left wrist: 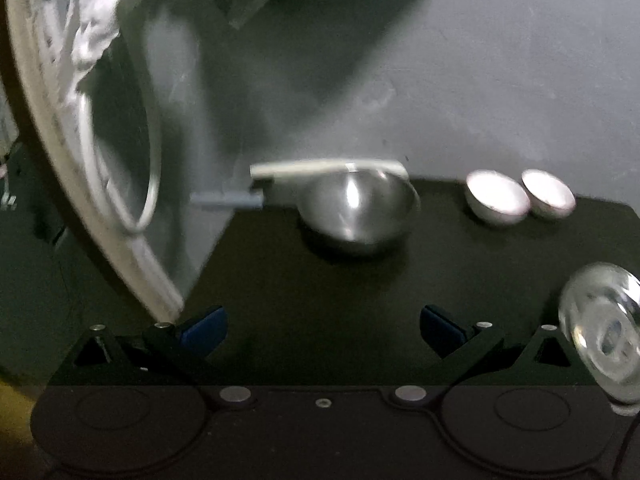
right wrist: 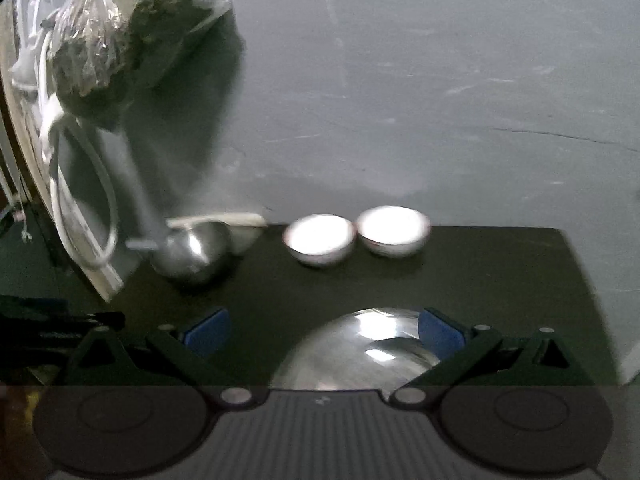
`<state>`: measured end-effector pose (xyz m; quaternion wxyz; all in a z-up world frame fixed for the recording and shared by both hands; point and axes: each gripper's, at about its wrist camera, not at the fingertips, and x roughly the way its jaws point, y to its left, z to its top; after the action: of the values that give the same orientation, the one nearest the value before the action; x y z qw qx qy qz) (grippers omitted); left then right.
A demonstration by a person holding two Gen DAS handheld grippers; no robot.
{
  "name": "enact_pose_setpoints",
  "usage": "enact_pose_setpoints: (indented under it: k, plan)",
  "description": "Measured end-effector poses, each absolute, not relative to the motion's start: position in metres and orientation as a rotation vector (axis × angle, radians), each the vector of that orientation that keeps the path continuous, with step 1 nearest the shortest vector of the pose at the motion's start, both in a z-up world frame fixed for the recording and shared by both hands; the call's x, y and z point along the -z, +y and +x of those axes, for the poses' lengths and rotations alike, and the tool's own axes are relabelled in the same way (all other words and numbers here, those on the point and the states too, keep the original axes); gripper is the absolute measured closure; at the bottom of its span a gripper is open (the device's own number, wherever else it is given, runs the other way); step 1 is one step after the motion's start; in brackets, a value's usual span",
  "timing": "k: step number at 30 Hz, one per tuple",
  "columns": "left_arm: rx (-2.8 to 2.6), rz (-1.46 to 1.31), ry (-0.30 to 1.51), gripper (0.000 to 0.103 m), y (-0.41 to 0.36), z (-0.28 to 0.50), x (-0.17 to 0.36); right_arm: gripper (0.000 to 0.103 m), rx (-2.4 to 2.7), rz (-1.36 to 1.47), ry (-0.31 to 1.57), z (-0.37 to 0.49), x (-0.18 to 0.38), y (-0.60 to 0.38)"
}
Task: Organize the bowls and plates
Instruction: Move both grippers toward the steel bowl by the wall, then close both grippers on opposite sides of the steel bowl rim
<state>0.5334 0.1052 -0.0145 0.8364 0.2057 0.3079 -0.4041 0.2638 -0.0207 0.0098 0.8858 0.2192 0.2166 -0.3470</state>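
Observation:
On the dark table (left wrist: 280, 280), a steel bowl (left wrist: 356, 210) stands at the back by the wall. Two small white bowls (left wrist: 496, 198) (left wrist: 548, 194) sit side by side to its right. A shiny steel dish (left wrist: 600, 332) shows at the right edge. My left gripper (left wrist: 322, 326) is open over bare table, well short of the steel bowl. In the right wrist view the steel dish (right wrist: 360, 356) lies low between the fingers of my open right gripper (right wrist: 323, 332), its rim close to the right blue pad (right wrist: 440, 332). Beyond stand the white bowls (right wrist: 320, 238) (right wrist: 394, 230) and steel bowl (right wrist: 192, 250).
A grey wall (right wrist: 400, 100) backs the table. A plastic bag (right wrist: 132, 28) of dark stuff and a white cable (right wrist: 108, 220) hang at the left by a pale board (left wrist: 52, 140). A white strip (left wrist: 304, 169) and a grey rod (left wrist: 228, 200) lie beside the steel bowl. The table's right edge (right wrist: 588, 280) is near.

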Motion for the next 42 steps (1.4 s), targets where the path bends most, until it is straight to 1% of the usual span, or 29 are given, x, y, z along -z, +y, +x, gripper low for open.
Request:
enact_pose_setpoints:
  k: [4, 9, 12, 14, 16, 17, 20, 22, 23, 24, 25, 26, 27, 29, 30, 32, 34, 36, 42]
  plan:
    - [0.859, 0.45, 0.641, 0.001, 0.085, 0.582, 0.015, 0.0, 0.714, 0.451, 0.482, 0.325, -0.007, -0.031]
    - [0.881, 0.43, 0.643, 0.001, 0.06, 0.633, 0.021, 0.001, 0.695, 0.443, 0.524, 0.383, 0.002, -0.042]
    - [0.897, 0.413, 0.659, 0.001, 0.049, 0.649, 0.03, 0.005, 0.68, 0.457, 0.543, 0.41, 0.011, -0.051]
    - [0.915, 0.393, 0.676, 0.001, 0.043, 0.659, 0.036, 0.01, 0.674, 0.474, 0.554, 0.426, 0.016, -0.056]
    - [0.927, 0.371, 0.696, 0.003, 0.039, 0.665, 0.042, 0.015, 0.669, 0.481, 0.565, 0.441, 0.021, -0.059]
    - [0.937, 0.358, 0.716, 0.008, 0.037, 0.669, 0.045, 0.016, 0.664, 0.485, 0.569, 0.448, 0.024, -0.061]
    - [0.955, 0.316, 0.768, 0.013, 0.033, 0.674, 0.053, 0.023, 0.648, 0.505, 0.582, 0.465, 0.03, -0.067]
    - [0.953, 0.293, 0.801, 0.02, 0.031, 0.676, 0.058, 0.029, 0.647, 0.501, 0.594, 0.472, 0.034, -0.07]
    - [0.955, 0.285, 0.82, 0.027, 0.029, 0.677, 0.06, 0.031, 0.646, 0.5, 0.603, 0.475, 0.036, -0.071]
    - [0.961, 0.277, 0.837, 0.033, 0.028, 0.678, 0.062, 0.037, 0.644, 0.503, 0.611, 0.478, 0.039, -0.072]
    - [0.967, 0.271, 0.85, 0.036, 0.026, 0.679, 0.063, 0.043, 0.642, 0.514, 0.618, 0.48, 0.042, -0.075]
    - [0.973, 0.266, 0.857, 0.046, 0.025, 0.679, 0.065, 0.045, 0.64, 0.524, 0.613, 0.481, 0.043, -0.076]
    - [0.983, 0.265, 0.863, 0.058, 0.023, 0.679, 0.066, 0.047, 0.639, 0.535, 0.606, 0.482, 0.045, -0.077]
    - [1.002, 0.257, 0.883, 0.067, 0.021, 0.679, 0.067, 0.052, 0.635, 0.555, 0.596, 0.484, 0.049, -0.08]
    - [1.009, 0.251, 0.889, 0.074, 0.02, 0.678, 0.067, 0.054, 0.629, 0.567, 0.592, 0.483, 0.05, -0.081]
    - [1.03, 0.244, 0.888, 0.082, 0.018, 0.675, 0.066, 0.057, 0.615, 0.596, 0.586, 0.483, 0.053, -0.083]
    - [1.032, 0.249, 0.887, 0.083, 0.017, 0.672, 0.065, 0.07, 0.605, 0.613, 0.582, 0.483, 0.054, -0.084]
    - [1.036, 0.247, 0.889, 0.084, 0.017, 0.669, 0.065, 0.077, 0.593, 0.631, 0.583, 0.483, 0.056, -0.084]
    - [1.034, 0.252, 0.879, 0.086, 0.03, 0.655, 0.058, 0.08, 0.584, 0.61, 0.569, 0.465, 0.049, -0.073]
